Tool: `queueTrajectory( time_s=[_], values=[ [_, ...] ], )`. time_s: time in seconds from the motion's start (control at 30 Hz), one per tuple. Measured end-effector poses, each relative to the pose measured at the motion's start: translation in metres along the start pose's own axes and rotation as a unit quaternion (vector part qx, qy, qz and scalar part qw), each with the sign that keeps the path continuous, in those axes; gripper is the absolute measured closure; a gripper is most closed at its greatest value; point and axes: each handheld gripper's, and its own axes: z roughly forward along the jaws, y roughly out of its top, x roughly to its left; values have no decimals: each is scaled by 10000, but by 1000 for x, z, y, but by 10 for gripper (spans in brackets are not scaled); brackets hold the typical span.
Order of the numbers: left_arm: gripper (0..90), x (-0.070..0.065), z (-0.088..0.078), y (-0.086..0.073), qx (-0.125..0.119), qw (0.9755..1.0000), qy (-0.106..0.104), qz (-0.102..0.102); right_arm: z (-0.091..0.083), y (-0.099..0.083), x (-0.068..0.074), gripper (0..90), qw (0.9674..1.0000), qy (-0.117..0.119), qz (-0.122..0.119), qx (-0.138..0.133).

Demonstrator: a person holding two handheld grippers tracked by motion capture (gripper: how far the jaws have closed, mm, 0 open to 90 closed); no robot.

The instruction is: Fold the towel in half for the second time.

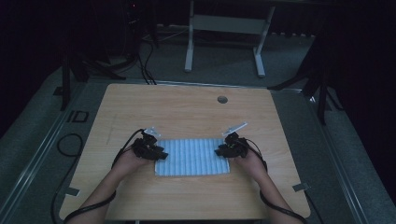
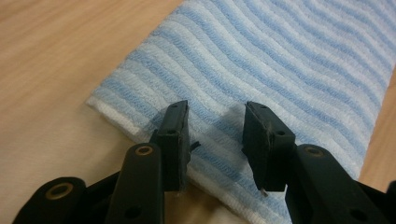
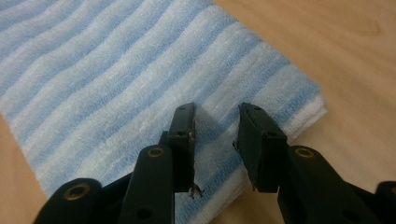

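A folded towel (image 1: 192,157) with blue and white stripes lies flat on the wooden table (image 1: 187,107), near the front. My left gripper (image 1: 161,155) is over the towel's left short edge, and my right gripper (image 1: 219,151) is over its right short edge. In the left gripper view the two black jaws (image 2: 216,109) stand apart just above the towel (image 2: 280,60), close to a corner, with only cloth showing in the gap. The right gripper view is alike: the jaws (image 3: 217,112) are open over the towel (image 3: 116,70) near its folded corner. Neither gripper pinches the cloth.
A round cable hole (image 1: 222,99) sits in the table's far middle. Bare wood surrounds the towel on all sides. Beyond the table stand a white desk frame (image 1: 224,28) and dark stands on the floor. Cables (image 1: 70,144) lie to the left.
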Motion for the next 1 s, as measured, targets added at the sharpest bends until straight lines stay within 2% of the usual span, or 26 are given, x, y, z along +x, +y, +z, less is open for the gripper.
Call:
queueTrajectory(
  time_s=[0.13,0.23,0.27,0.43,0.53,0.8,1.0],
  values=[
    [602,15,-2,3,-15,10000,46,-84,9,14,-5,651,10000,-25,3,-7],
    [601,18,-2,3,-15,9999,35,-104,11,17,-6,651,10000,-25,8,-17],
    [600,28,-3,5,-26,9998,77,-177,17,25,-9,652,10000,-14,88,-41],
    [600,39,-4,9,-4,9996,140,-260,23,36,-13,652,9999,-35,127,-5],
    [597,48,-4,14,21,9993,260,-275,29,45,-18,645,9998,-10,217,4],
    [575,60,-4,19,26,9984,337,-456,37,59,-22,632,9997,-97,236,31],
    [575,60,-4,18,-36,9980,359,-519,37,59,-22,621,9997,-63,219,6]
  ],
)
